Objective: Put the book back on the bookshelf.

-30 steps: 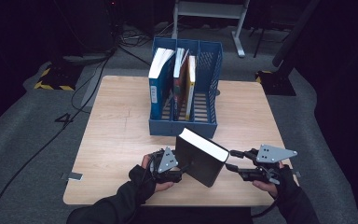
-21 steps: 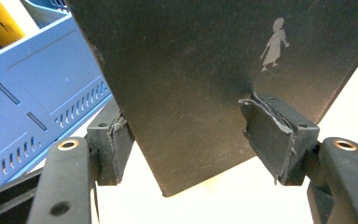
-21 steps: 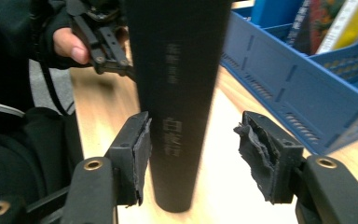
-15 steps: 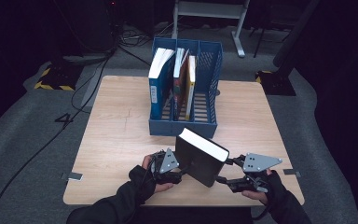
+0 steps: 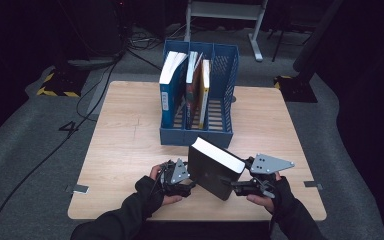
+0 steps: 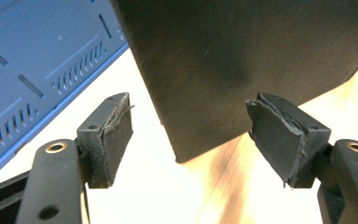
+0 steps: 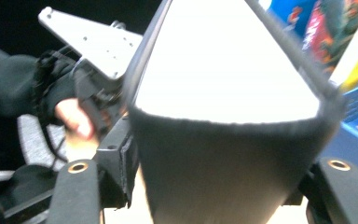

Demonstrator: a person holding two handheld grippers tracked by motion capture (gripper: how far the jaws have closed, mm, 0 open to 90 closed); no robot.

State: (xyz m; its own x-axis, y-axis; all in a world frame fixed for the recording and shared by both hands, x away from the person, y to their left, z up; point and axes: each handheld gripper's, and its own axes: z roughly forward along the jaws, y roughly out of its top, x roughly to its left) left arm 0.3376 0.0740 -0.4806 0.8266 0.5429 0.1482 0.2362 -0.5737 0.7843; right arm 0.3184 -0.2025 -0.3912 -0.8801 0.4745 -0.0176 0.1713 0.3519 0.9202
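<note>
Item: black book [image 5: 214, 167], upright and tilted on the worktop [image 5: 125, 150], just before the blue file rack [image 5: 200, 135].

Change: right hand-held gripper [image 5: 240, 186] has slid in; jaws, lately widening then closing, now straddle the spine. Judged: handover.

Left hand-held gripper [image 6: 191, 135]: open, jaws widening, clear of the cover.

Unclear: right pad contact, blurred.

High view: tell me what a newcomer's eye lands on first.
The thick black book standing on edge at the near side of the wooden table, between the left gripper and the right gripper, whose jaws straddle its spine. Behind it, a blue file rack holds several upright books.
</note>
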